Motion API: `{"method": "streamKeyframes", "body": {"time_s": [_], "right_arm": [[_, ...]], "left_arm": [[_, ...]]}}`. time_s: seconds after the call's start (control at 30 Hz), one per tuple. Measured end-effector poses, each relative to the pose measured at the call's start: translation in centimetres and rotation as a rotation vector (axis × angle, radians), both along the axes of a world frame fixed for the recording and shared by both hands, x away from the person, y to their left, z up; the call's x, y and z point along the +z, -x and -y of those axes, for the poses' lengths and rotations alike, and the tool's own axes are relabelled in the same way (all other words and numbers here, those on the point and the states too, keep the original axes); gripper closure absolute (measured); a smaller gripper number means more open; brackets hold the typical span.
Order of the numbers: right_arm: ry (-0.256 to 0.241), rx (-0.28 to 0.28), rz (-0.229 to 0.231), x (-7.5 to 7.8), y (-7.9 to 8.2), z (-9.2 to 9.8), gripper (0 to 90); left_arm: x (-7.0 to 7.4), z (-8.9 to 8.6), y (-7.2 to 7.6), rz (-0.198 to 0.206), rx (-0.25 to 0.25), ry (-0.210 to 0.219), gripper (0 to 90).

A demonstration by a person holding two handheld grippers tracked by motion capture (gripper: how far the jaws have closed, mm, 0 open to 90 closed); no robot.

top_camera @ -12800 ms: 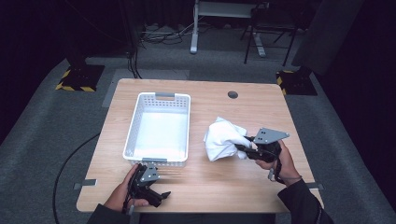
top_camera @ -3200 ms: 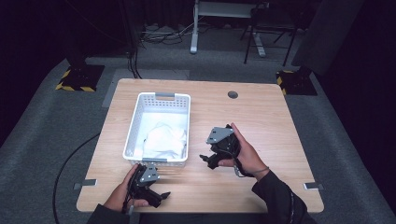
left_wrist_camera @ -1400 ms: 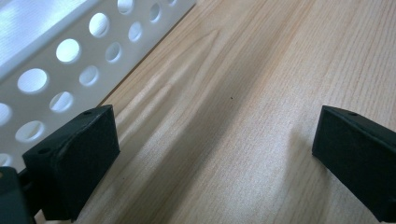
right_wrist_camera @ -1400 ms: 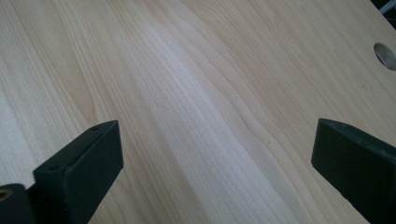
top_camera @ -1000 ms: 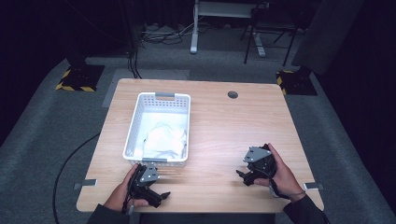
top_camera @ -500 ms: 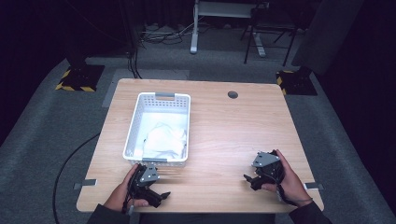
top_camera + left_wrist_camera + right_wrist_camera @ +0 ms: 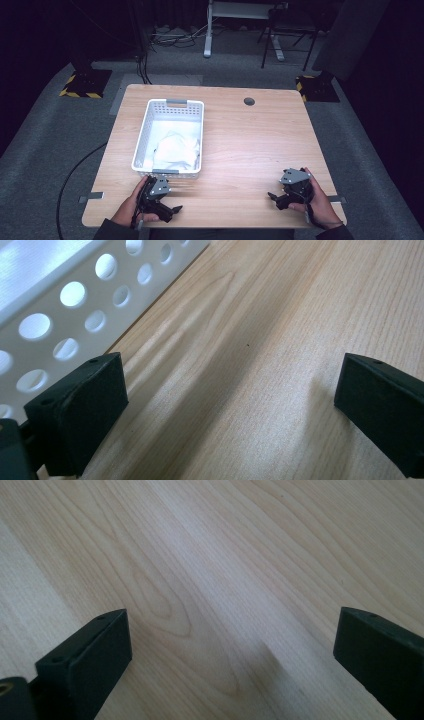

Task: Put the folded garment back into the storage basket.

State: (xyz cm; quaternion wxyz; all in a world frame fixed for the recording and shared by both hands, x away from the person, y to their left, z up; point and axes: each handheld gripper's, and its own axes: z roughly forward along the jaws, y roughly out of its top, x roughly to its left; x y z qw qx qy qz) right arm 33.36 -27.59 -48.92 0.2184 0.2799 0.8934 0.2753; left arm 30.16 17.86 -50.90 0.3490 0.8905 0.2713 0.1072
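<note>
Just past your left gripper (image 7: 172, 207), the white cloth (image 7: 175, 150) lies inside the basket (image 7: 141, 135). Your right gripper (image 7: 272, 196) sits far away. Both are wide open, holding nothing.

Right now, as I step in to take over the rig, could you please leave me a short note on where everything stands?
Left gripper: open, empty, resting at the near table edge just in front of the white perforated plastic basket.
Right gripper: open, empty, low over the bare light wooden table at its near right corner.
The crumpled white cloth lies inside the basket, in its near half.
Done: the cloth is in the basket and neither gripper touches it.
Left: nothing obvious; no other loose item lies on the table.
</note>
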Motion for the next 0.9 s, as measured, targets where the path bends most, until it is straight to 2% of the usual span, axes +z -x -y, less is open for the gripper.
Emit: {"method": "streamKeyframes", "body": {"time_s": [0.1,0.57,0.77,0.9], "right_arm": [[-0.03,-0.015,-0.007,-0.2,0.3,0.9,2.2],[-0.107,-0.059,-0.027,-1.1,1.1,3.5,1.1],[-0.179,-0.105,-0.05,-1.6,1.8,5.5,0.3],[-0.208,-0.116,-0.061,-1.8,2.0,6.2,0.3]], "left_arm": [[0.0,0.0,0.0,-0.001,0.001,0.001,0.5],[0.0,0.0,-0.1,-0.001,0.001,0.001,0.3],[0.0,0.1,-0.1,-0.003,0.003,0.002,0.3],[0.0,0.1,-0.1,-0.003,0.003,0.002,0.3]]}}
